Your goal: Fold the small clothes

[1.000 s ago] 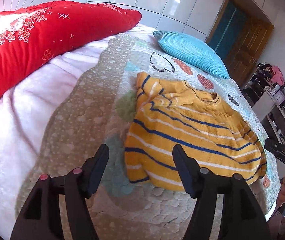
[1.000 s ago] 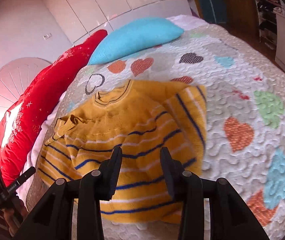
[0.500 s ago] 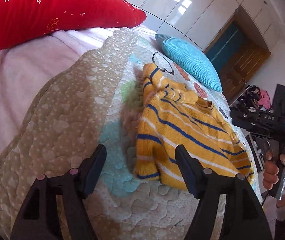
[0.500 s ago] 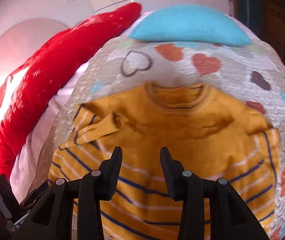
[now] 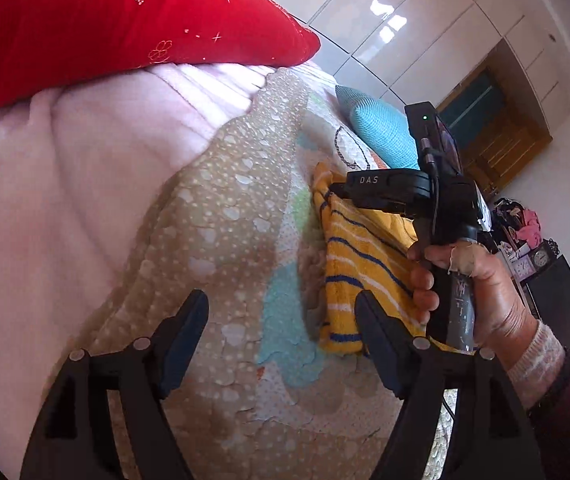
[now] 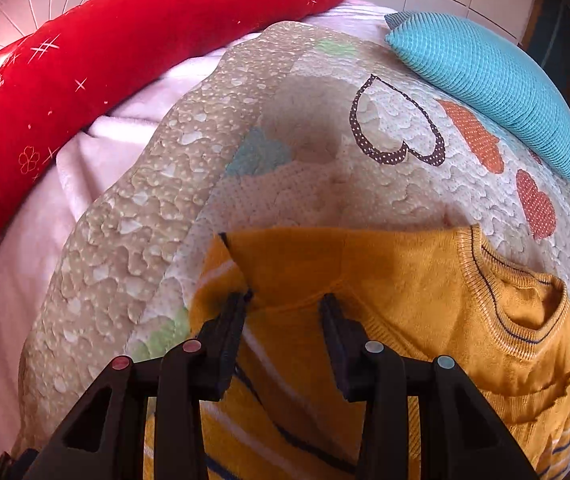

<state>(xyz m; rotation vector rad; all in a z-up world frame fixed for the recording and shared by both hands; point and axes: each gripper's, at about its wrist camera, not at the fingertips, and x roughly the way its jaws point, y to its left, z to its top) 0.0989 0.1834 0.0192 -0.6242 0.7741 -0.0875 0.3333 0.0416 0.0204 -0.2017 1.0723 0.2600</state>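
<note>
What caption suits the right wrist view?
Right claw, open, poised over the yellow striped sweater on the heart-print quilt.

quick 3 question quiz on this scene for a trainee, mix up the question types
1. True or false: the left gripper is clamped on the yellow striped sweater.
2. Which pillow lies nearest the sweater's collar? A) red pillow B) blue pillow C) neither is on the bed
3. Fill in: the right gripper hovers over the sweater's ____ end, by a folded-in sleeve.

Key
1. False: its jaws are opening, with only the heart-print quilt between them.
2. B
3. Shoulder; its jaws stand apart and grip nothing.
</note>
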